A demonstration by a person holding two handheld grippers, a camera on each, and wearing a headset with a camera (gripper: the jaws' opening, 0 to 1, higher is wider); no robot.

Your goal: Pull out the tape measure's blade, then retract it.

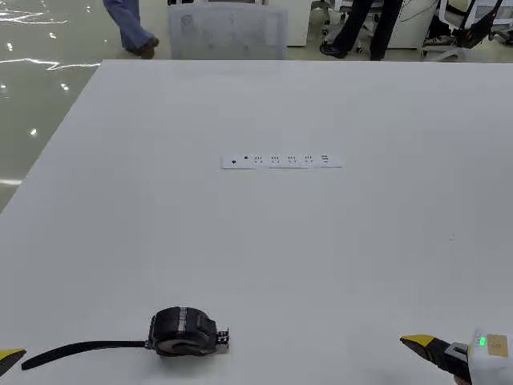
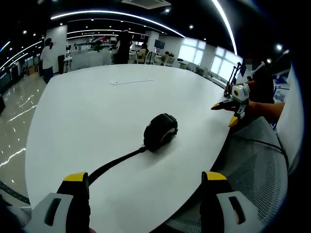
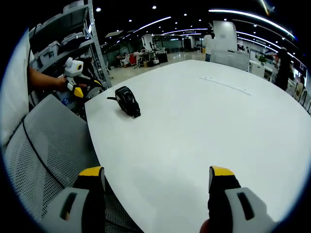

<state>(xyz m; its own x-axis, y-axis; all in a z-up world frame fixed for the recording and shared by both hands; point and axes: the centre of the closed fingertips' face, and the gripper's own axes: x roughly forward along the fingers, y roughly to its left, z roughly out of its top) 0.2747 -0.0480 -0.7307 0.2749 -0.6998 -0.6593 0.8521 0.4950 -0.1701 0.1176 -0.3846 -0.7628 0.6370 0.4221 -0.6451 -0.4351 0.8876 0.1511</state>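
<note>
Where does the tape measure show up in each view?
Head view: tape measure near the bottom edge, left of centre.
Left gripper view: tape measure at the centre.
Right gripper view: tape measure at upper left.
Shared landmark: the white power strip lying beyond it.

A broad, smooth white table (image 1: 361,257) spans the head view. A flat white power strip (image 1: 281,161) lies just above the frame's centre. A rounded black tape measure (image 1: 183,331) rests at lower left, its black strap (image 1: 84,350) trailing towards the left edge
</note>
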